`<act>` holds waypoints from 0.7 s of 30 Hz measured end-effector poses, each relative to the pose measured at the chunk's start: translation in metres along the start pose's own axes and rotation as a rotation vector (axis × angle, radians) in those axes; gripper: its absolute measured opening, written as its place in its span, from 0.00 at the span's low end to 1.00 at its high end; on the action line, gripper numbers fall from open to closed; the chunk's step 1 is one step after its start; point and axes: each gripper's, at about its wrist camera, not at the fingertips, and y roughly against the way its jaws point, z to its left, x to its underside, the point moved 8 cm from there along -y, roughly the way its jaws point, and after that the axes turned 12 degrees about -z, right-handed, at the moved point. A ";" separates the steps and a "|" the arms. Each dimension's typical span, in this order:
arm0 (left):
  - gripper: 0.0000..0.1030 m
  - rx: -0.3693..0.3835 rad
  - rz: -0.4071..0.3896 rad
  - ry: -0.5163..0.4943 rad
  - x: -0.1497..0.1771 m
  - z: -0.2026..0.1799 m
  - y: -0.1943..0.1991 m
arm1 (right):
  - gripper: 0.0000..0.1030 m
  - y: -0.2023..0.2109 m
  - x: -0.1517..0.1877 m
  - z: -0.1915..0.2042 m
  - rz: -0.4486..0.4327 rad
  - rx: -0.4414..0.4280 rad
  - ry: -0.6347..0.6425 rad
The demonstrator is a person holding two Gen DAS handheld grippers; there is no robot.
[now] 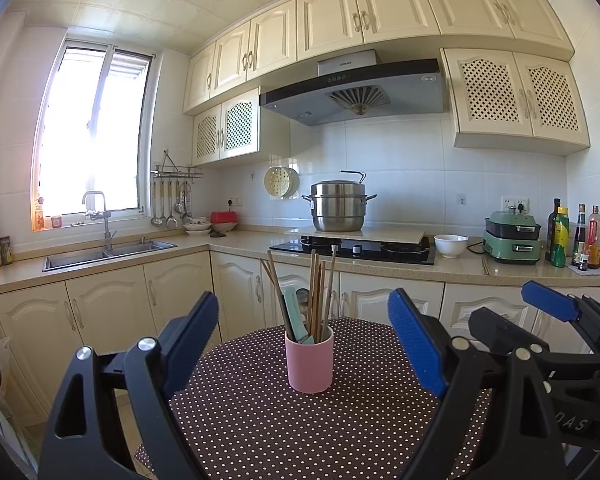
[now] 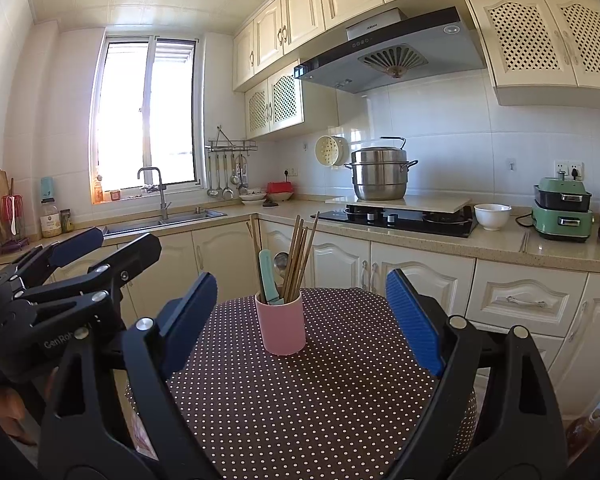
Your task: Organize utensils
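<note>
Utensils sit upright in a pink cup (image 1: 309, 360) near the middle of a round table (image 1: 300, 432) w/ a brown polka-dot cloth. Inside the cup: several wooden chopsticks (image 1: 318, 288) leaning a bit apart, a teal-handled piece (image 1: 294, 314), and behind them a metal spoon (image 2: 281, 262), only partly visible. Left gripper (image 1: 304, 340) is spread wide, blue pads either side of the cup in its own view but well short of it, nothing between them, nothing touched. Right gripper (image 2: 296, 312) is likewise spread wide w/ empty jaws, cup ahead of it & apart. Both hover low over the near edge of the table, side by side; each shows at the margin of the other's view. Bkgd: L-shaped kitchen counter w/ cream cabinets. Steel sink (image 1: 108, 254) and faucet under a bright window (image 1: 92, 136). Ladles hang from a wall rack (image 1: 176, 196) beside it. Stacked bowls and a red container sit in the counter corner. Black cooktop (image 1: 356, 250) under a range hood (image 1: 356, 92), w/ a steel steamer pot (image 1: 338, 206) on a pale board over the back burners. White bowl (image 1: 451, 245) right of the cooktop, then a green appliance (image 1: 511, 240) & a cluster of bottles (image 1: 576, 236) at the far end. A loose pair of chopsticks lies on the counter by the green appliance.
</note>
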 end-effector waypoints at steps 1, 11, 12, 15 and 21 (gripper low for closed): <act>0.83 0.000 0.001 0.000 0.000 0.000 -0.001 | 0.83 0.000 0.000 0.000 0.001 -0.001 -0.001; 0.83 0.001 0.005 -0.002 0.003 0.001 -0.003 | 0.83 -0.001 0.004 -0.001 0.010 0.000 -0.007; 0.83 0.001 0.006 -0.001 0.004 0.001 -0.003 | 0.83 -0.001 0.004 -0.001 0.010 -0.001 -0.007; 0.83 0.001 0.008 -0.002 0.005 0.001 -0.003 | 0.83 -0.002 0.005 -0.001 0.015 -0.001 -0.010; 0.83 0.003 0.010 -0.002 0.007 0.000 -0.004 | 0.83 -0.002 0.005 -0.002 0.018 -0.001 -0.013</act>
